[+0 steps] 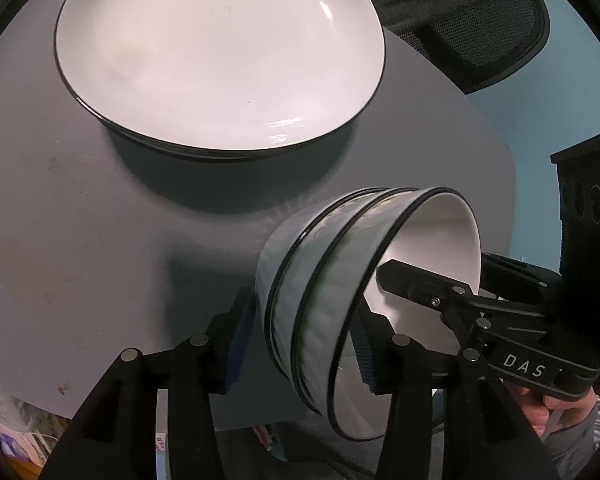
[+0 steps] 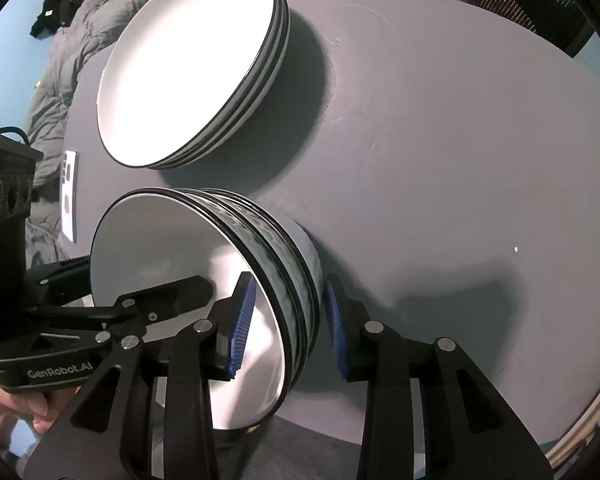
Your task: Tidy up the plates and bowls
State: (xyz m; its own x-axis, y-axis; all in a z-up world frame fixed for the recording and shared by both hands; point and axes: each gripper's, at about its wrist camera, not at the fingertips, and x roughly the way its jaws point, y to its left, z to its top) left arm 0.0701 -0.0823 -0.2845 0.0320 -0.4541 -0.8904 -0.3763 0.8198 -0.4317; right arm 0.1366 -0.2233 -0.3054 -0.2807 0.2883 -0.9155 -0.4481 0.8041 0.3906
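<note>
The stack of bowls [image 2: 284, 280] sits at the near edge of the grey table [image 2: 440, 160], between the two grippers. It is three nested bowls, white inside with black rims. They are ceramic, I judge: stiff, quite heavy together, glazed and slippery, and they will chip if they knock. The best place to hold is the rim wall, one pad inside and one outside.

The right gripper [image 2: 290, 324] stands exactly so: its jaws are apart, one blue pad inside the top bowl, the other outside the stack wall. Neither pad seems to press on the wall, though the fisheye view makes this hard to confirm.

The left gripper [image 1: 302, 342] straddles the opposite side of the stack, jaws apart, with clear gaps on both sides. Both tools point steeply down, and a hand [image 2: 16, 408] holds the left one from below.

Farther back on the table lies the stack of plates [image 2: 196, 76], white, black-edged, well apart from the bowls. At the left edge a phone [image 2: 69, 196] lies flat.
</note>
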